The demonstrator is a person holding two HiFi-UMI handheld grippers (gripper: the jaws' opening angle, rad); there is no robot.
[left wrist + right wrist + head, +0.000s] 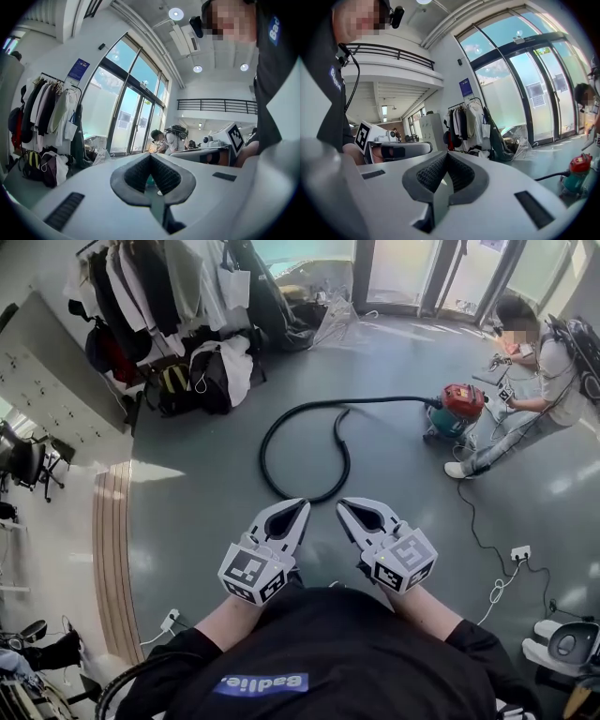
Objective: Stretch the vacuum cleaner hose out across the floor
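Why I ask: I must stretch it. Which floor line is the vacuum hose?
The thick black hose looping from the red vacuum cleaner; the thin cord trails to the white power strip.

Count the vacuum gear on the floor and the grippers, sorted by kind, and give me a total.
Red and teal canister vacuum cleaner: 1
Black flexible hose: 1
White two-jaw grippers, left gripper and right gripper: 2
Total: 4

Coat rack (150, 282), bags (192, 381), crouching person (548, 371)
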